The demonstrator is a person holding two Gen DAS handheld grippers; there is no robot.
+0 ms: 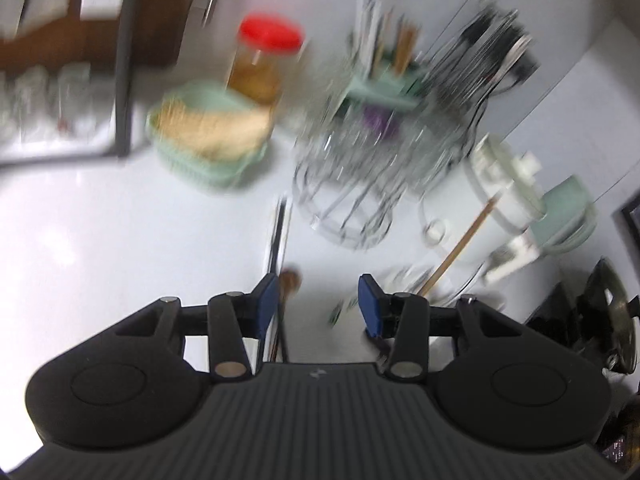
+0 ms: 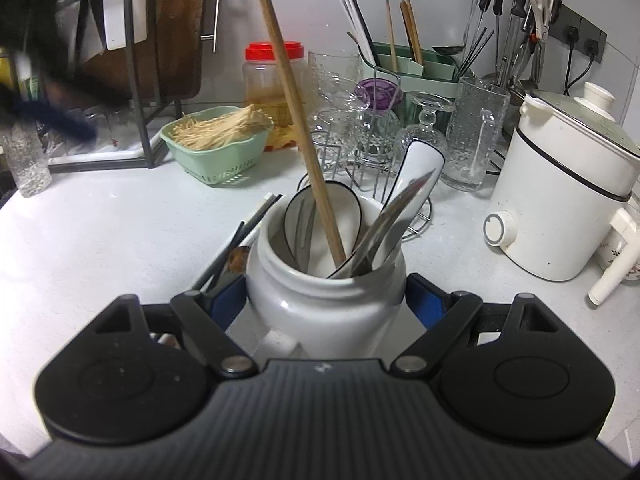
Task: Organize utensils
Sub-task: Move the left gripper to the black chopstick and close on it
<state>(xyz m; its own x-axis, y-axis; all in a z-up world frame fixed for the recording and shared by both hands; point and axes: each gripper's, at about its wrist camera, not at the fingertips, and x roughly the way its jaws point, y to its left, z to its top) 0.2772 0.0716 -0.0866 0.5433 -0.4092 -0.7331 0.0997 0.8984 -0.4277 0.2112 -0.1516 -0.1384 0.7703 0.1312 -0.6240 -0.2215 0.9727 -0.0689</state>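
In the right wrist view my right gripper (image 2: 326, 300) is shut on a white ceramic jar (image 2: 324, 304) standing on the counter. The jar holds a wooden chopstick (image 2: 298, 120), white spoons (image 2: 416, 176), and metal cutlery (image 2: 392, 216). Loose chopsticks (image 2: 240, 240) lie on the counter left of the jar. The left wrist view is blurred. My left gripper (image 1: 318, 300) is open and empty above the counter. Dark chopsticks (image 1: 278, 240) and a brown utensil (image 1: 290, 280) lie near its left finger. The jar's chopstick (image 1: 460, 246) shows at the right.
A green basket of toothpicks (image 2: 216, 148), a red-lidded jar (image 2: 272, 80), glasses on a wire rack (image 2: 380, 128), a green utensil caddy (image 2: 416, 68) and a white cooker (image 2: 560, 192) stand at the back. A dish rack (image 2: 132, 60) stands at the left.
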